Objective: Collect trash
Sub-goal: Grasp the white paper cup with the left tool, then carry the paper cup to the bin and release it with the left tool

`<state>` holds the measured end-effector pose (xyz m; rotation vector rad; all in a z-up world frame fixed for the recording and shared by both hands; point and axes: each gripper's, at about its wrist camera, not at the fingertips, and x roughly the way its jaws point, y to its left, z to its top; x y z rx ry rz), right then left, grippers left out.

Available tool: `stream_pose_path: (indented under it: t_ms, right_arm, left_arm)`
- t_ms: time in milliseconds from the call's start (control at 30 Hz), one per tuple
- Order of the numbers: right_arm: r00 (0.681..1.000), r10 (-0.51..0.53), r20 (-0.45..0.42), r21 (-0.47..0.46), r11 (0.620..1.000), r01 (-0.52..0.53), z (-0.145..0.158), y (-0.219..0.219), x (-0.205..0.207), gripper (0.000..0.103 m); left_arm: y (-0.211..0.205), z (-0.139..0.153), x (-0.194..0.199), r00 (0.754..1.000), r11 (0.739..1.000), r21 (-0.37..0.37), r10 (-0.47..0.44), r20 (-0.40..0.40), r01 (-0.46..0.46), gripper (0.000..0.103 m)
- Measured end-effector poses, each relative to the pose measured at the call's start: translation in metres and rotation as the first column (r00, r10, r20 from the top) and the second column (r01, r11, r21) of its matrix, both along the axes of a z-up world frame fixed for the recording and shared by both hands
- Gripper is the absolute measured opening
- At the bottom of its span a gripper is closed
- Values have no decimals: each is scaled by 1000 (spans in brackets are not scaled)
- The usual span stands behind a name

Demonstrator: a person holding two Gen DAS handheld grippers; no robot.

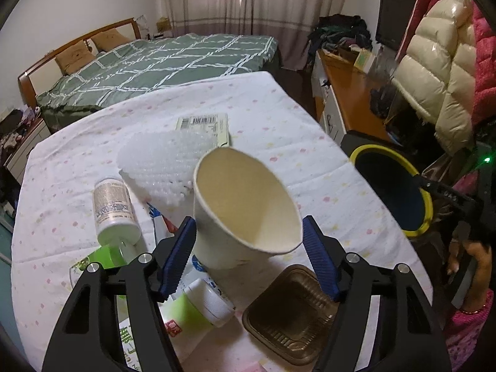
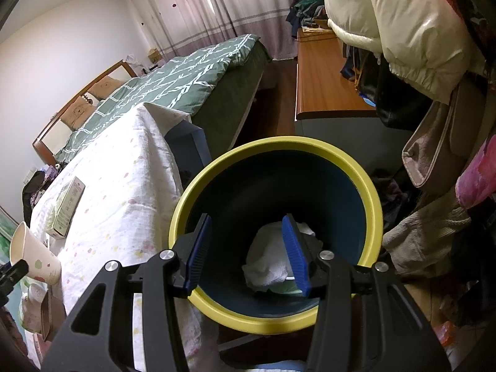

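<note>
A white paper cup [image 1: 245, 204] hangs tilted above the table with its mouth toward the left wrist camera. My left gripper [image 1: 248, 220] is shut on it, one blue pad on each side wall. In the right wrist view the same cup [image 2: 31, 254] shows at the far left. Off the table's right edge stands a dark bin with a yellow rim [image 2: 372, 192], also seen in the left wrist view [image 1: 426, 204]. Crumpled white paper [image 2: 269, 257] lies in the bin. My right gripper [image 2: 248, 248] hovers over the bin's mouth, open and holding nothing.
On the spotted white tablecloth [image 1: 279, 108] lie a white foam net [image 1: 161, 158], a white bottle [image 1: 114, 210], a barcoded box [image 1: 204, 124], a brown plastic tray [image 1: 291, 313] and a green-and-white jar [image 1: 201, 307]. A bed stands behind, a wooden bench and hanging coats to the right.
</note>
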<state>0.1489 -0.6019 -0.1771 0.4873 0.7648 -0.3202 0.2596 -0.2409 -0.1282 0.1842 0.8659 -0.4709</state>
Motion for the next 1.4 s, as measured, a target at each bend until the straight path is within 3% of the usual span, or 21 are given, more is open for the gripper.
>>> stream_pose_path:
  t_ms: [200, 300, 500, 800, 1100, 1400]
  right_arm:
    - [1000, 5, -4, 5, 1000, -5, -1, 1, 2, 46]
    - [1000, 7, -4, 8, 1000, -7, -2, 2, 2, 46]
    - [1000, 6, 0, 12, 1000, -6, -2, 2, 1, 46]
    - [1000, -1, 28, 7, 1000, 1, 4, -3, -21, 46]
    - [997, -50, 63, -15, 999, 51, 18, -18, -62, 46]
    - [993, -95, 67, 0, 995, 95, 16, -38, -93, 46]
  left_arm:
    - [0, -9, 12, 1000, 1000, 8, 22, 11, -22, 73]
    - [3, -12, 19, 999, 999, 7, 33, 16, -33, 60]
    - [7, -8, 21, 999, 999, -22, 30, 17, -30, 55]
    - [-6, 33, -3, 997, 995, -91, -46, 67, 52, 55]
    - [-72, 56, -12, 974, 970, -99, -219, 62, 224, 55]
    - [-182, 45, -21, 908, 904, -81, -419, 13, 419, 55]
